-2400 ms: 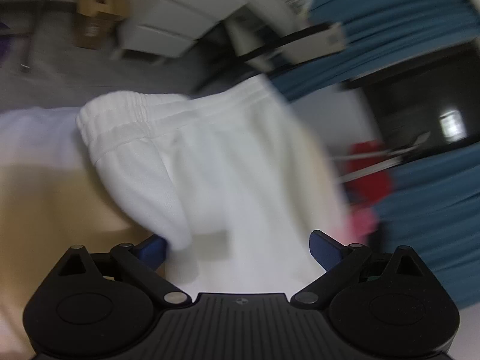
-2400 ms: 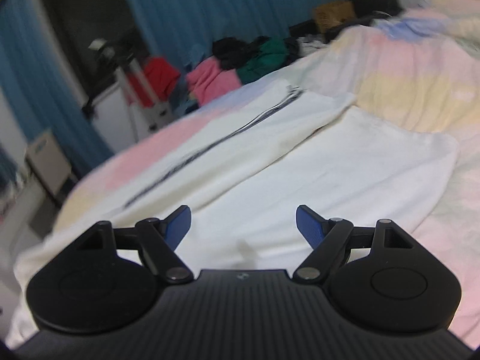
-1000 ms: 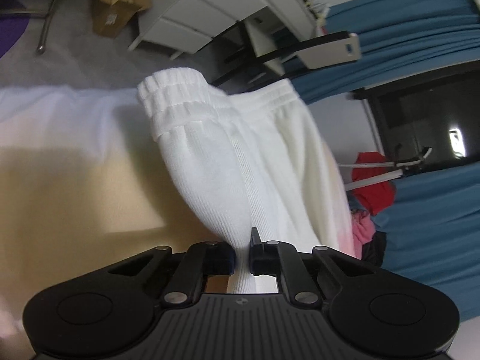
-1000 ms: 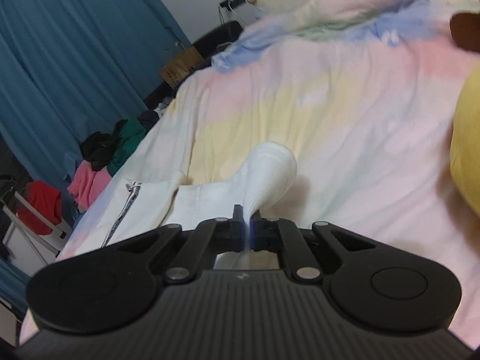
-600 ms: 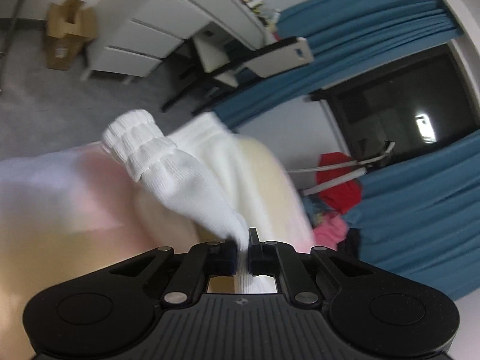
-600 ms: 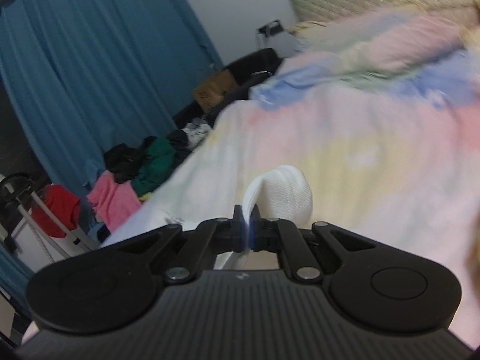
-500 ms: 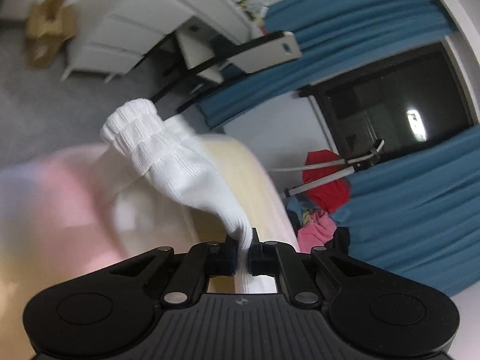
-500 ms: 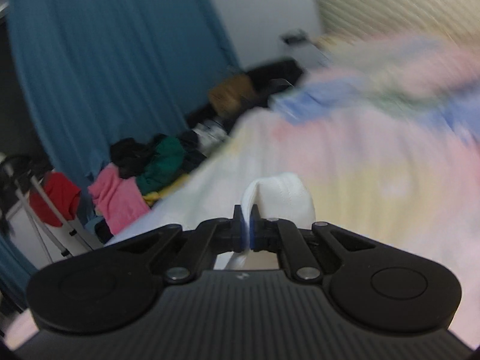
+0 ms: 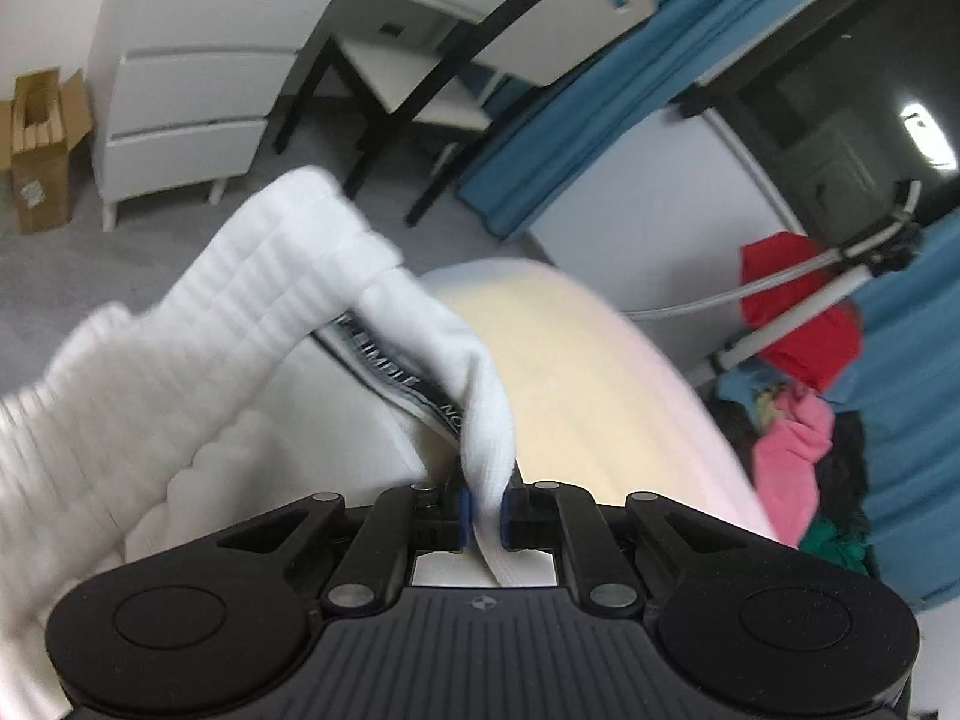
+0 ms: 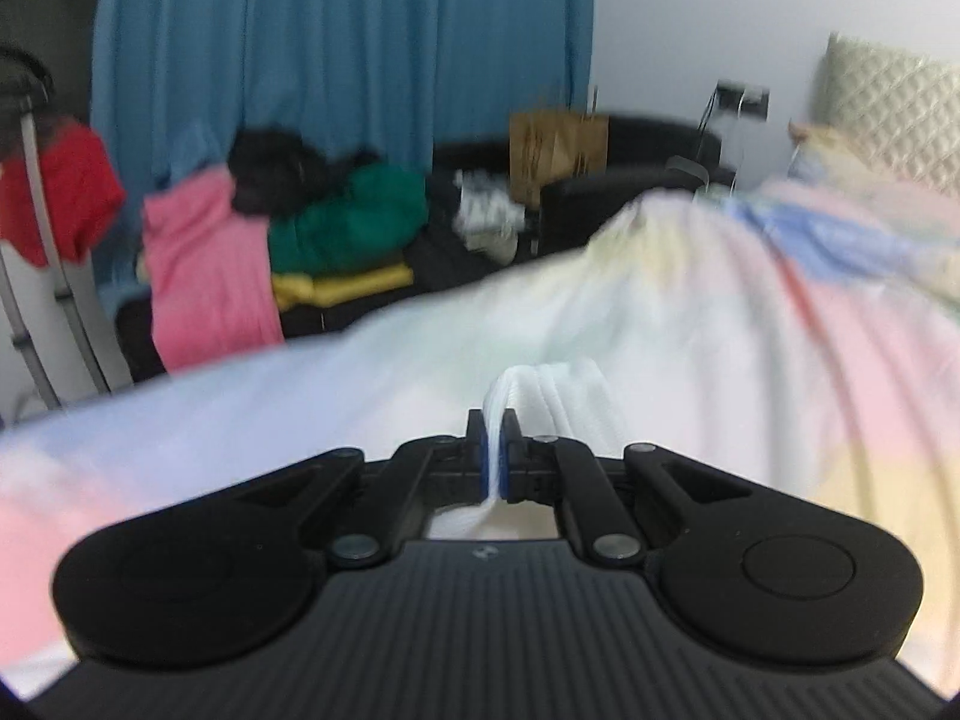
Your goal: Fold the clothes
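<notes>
Both claws clamped on white garment (image 9: 252, 324): left claw (image 9: 483, 507), right claw (image 10: 495, 456). Lifted off bed (image 10: 720, 312), not folded flat; fold unfinished.

white drawers (image 9: 186, 90), chair (image 9: 480, 42), blue curtain (image 10: 336, 42)

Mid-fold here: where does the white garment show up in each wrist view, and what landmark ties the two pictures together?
Left wrist: the white garment fills the left and centre, its ribbed band raised, narrowing down into the shut left gripper.
Right wrist: only a small ribbed bunch of it shows at lower centre, pinched in the shut right gripper.
Shared landmark: the pink clothing piled before the blue curtain.
</notes>
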`<state>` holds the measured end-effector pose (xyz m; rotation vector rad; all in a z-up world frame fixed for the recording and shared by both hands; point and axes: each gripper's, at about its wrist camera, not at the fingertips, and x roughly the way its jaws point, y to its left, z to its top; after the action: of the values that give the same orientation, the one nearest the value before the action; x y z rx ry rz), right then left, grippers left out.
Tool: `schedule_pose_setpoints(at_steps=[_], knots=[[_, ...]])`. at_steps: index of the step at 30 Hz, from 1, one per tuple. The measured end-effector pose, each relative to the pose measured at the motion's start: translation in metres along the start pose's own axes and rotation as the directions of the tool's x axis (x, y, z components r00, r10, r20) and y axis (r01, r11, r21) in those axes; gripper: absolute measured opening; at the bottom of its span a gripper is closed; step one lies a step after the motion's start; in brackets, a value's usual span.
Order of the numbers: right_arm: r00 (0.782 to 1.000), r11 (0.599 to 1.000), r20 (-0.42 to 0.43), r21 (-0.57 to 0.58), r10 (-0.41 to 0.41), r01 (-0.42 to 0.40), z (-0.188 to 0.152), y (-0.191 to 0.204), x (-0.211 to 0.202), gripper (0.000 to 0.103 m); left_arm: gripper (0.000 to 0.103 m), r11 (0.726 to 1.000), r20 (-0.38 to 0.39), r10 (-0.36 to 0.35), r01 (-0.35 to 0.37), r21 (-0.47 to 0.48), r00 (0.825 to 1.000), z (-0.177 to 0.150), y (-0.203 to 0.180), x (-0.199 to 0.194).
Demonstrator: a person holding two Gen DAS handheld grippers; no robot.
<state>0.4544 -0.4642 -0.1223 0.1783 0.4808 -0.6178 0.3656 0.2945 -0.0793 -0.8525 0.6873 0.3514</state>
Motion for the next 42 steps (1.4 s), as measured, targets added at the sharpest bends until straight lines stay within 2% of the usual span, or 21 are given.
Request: schedule_pose_setpoints(at_steps=[4, 6, 7, 9, 10, 11, 12, 14, 16, 18, 20, 23, 26, 27, 28, 31, 34, 37, 38, 41, 42], knots=[[0.999, 0.999, -0.033, 0.014, 0.040, -0.040, -0.001, -0.001, 0.003, 0.010, 0.017, 0.997, 0.029, 0.001, -0.003, 0.072, 1.000, -0.006, -0.008, -0.003], [0.996, 0.997, -0.046, 0.026, 0.074, -0.073, 0.004, -0.005, -0.006, 0.014, 0.046, 0.995, 0.042, -0.038, 0.034, 0.096, 0.998, -0.011, -0.011, -0.017], [0.994, 0.994, -0.054, 0.041, 0.100, -0.098, 0.007, -0.009, -0.014, 0.016, 0.052, 0.993, 0.056, -0.057, 0.051, 0.107, 0.997, -0.014, -0.011, -0.026], [0.987, 0.985, -0.030, 0.074, 0.157, -0.154, 0.010, -0.022, -0.036, 0.028, 0.067, 0.986, 0.102, -0.094, 0.079, 0.147, 0.990, -0.026, -0.010, -0.050], [0.983, 0.979, -0.011, 0.090, 0.184, -0.183, 0.009, -0.030, -0.049, 0.041, 0.070, 0.978, 0.137, -0.116, 0.089, 0.187, 0.984, -0.035, -0.008, -0.063], [0.978, 0.972, -0.001, 0.112, 0.208, -0.206, 0.008, -0.040, -0.061, 0.054, 0.078, 0.971, 0.172, -0.126, 0.086, 0.223, 0.977, -0.046, -0.004, -0.077], [0.975, 0.964, -0.001, 0.147, 0.222, -0.219, 0.004, -0.052, -0.072, 0.057, 0.082, 0.967, 0.210, -0.121, 0.067, 0.248, 0.970, -0.059, 0.002, -0.089], [0.970, 0.945, -0.005, 0.229, 0.242, -0.234, -0.005, -0.077, -0.094, 0.059, 0.082, 0.969, 0.241, -0.098, 0.037, 0.244, 0.966, -0.085, 0.019, -0.108], [0.961, 0.906, -0.041, 0.345, 0.273, -0.243, -0.017, -0.103, -0.113, 0.061, 0.082, 0.985, 0.205, -0.113, 0.082, 0.155, 0.972, -0.103, 0.041, -0.122], [0.942, 0.839, -0.078, 0.483, 0.326, -0.250, -0.035, -0.129, -0.130, 0.062, 0.082, 0.989, 0.149, -0.146, 0.143, 0.034, 0.978, -0.116, 0.060, -0.135], [0.921, 0.776, -0.091, 0.573, 0.379, -0.263, -0.059, -0.143, -0.143, 0.062, 0.083, 0.988, 0.085, -0.148, 0.151, -0.036, 0.985, -0.119, 0.070, -0.144], [0.881, 0.697, -0.108, 0.658, 0.462, -0.285, -0.097, -0.149, -0.155, 0.062, 0.089, 0.983, -0.006, -0.157, 0.156, -0.101, 0.988, -0.118, 0.088, -0.152], [0.822, 0.636, -0.155, 0.715, 0.548, -0.290, -0.124, -0.141, -0.147, 0.061, 0.090, 0.973, -0.063, -0.187, 0.176, -0.148, 0.980, -0.120, 0.110, -0.141], [0.802, 0.615, -0.161, 0.732, 0.575, -0.294, -0.130, -0.138, -0.142, 0.061, 0.090, 0.967, -0.082, -0.196, 0.179, -0.180, 0.977, -0.122, 0.118, -0.134], [0.796, 0.607, -0.160, 0.737, 0.584, -0.297, -0.134, -0.135, -0.139, 0.060, 0.090, 0.958, -0.083, -0.214, 0.192, -0.215, 0.973, -0.122, 0.124, -0.127], [0.805, 0.609, -0.130, 0.726, 0.578, -0.320, -0.132, -0.128, -0.131, 0.060, 0.090, 0.928, -0.009, -0.268, 0.256, -0.272, 0.963, -0.116, 0.133, -0.113], [0.830, 0.616, -0.080, 0.710, 0.552, -0.342, -0.122, -0.123, -0.117, 0.060, 0.082, 0.914, 0.105, -0.244, 0.264, -0.308, 0.964, -0.104, 0.139, -0.106], [0.863, 0.643, -0.033, 0.682, 0.504, -0.349, -0.109, -0.118, -0.101, 0.058, 0.070, 0.898, 0.188, -0.192, 0.250, -0.362, 0.963, -0.095, 0.148, -0.095], [0.868, 0.644, -0.025, 0.681, 0.495, -0.348, -0.106, -0.119, -0.098, 0.055, 0.061, 0.896, 0.201, -0.179, 0.244, -0.371, 0.963, -0.093, 0.150, -0.091], [0.877, 0.637, -0.014, 0.693, 0.480, -0.337, -0.101, -0.122, -0.094, 0.041, 0.044, 0.913, 0.214, -0.137, 0.207, -0.351, 0.967, -0.093, 0.149, -0.088], [0.880, 0.635, -0.010, 0.697, 0.474, -0.334, -0.099, -0.124, -0.093, 0.040, 0.027, 0.922, 0.222, -0.134, 0.203, -0.329, 0.966, -0.093, 0.148, -0.089]])
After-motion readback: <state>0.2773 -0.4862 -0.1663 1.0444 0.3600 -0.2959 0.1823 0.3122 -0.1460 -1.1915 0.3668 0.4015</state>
